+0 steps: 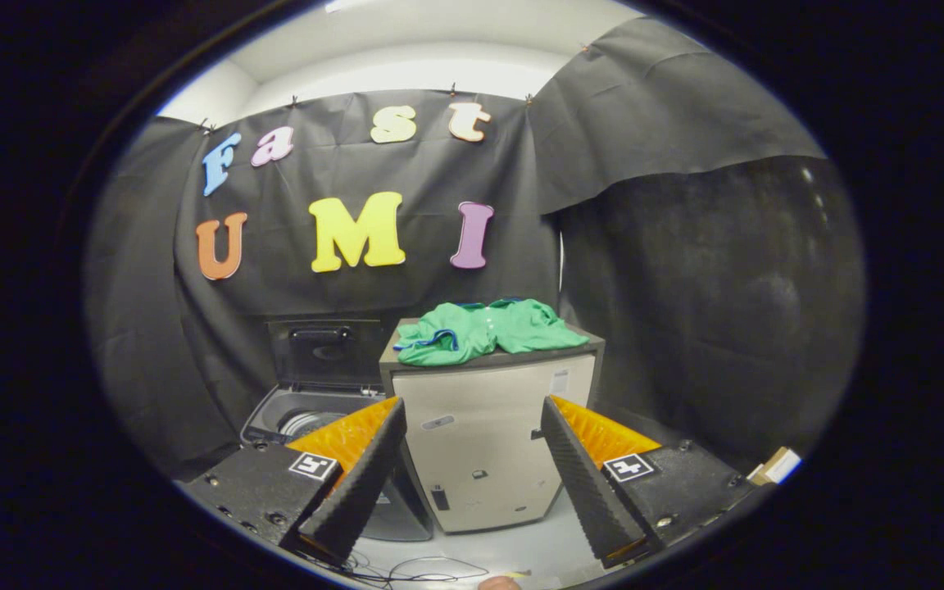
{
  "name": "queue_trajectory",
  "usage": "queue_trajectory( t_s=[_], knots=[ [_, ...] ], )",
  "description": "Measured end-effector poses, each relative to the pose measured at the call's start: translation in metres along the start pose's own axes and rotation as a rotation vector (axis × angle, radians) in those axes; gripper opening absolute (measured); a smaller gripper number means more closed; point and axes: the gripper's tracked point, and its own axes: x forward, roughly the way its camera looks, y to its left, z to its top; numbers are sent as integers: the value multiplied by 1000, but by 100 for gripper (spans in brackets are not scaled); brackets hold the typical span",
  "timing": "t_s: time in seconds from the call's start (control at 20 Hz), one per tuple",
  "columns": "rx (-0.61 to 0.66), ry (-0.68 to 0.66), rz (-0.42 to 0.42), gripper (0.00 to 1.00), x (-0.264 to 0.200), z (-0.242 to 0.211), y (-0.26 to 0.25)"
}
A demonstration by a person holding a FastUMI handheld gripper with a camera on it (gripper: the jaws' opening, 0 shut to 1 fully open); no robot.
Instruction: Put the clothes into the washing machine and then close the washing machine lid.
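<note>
A crumpled green garment (484, 330) with blue trim lies on top of a beige cabinet (484, 442), well beyond my fingers. Left of the cabinet stands the top-loading washing machine (308, 414), its dark lid (326, 352) raised upright and the drum opening partly hidden behind my left finger. My gripper (472, 426) is open, fingers spread wide with the cabinet's front showing between them and nothing held.
Black cloth walls close the booth behind and on both sides. Thin cables (406, 567) trail on the pale floor just below the fingers. A small cardboard box (777, 465) sits low on the right, past the right finger.
</note>
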Motion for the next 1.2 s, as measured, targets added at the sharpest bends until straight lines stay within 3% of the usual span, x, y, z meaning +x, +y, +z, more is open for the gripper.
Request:
queue_trajectory(
  t_s=[0.45, 0.75, 1.2],
  knots=[
    [-111, 54, 14, 100, 111, 48, -11],
    [-75, 166, 61, 100, 190, 73, -6],
    [-122, 335, 39, 100, 308, 71, -16]
  ],
)
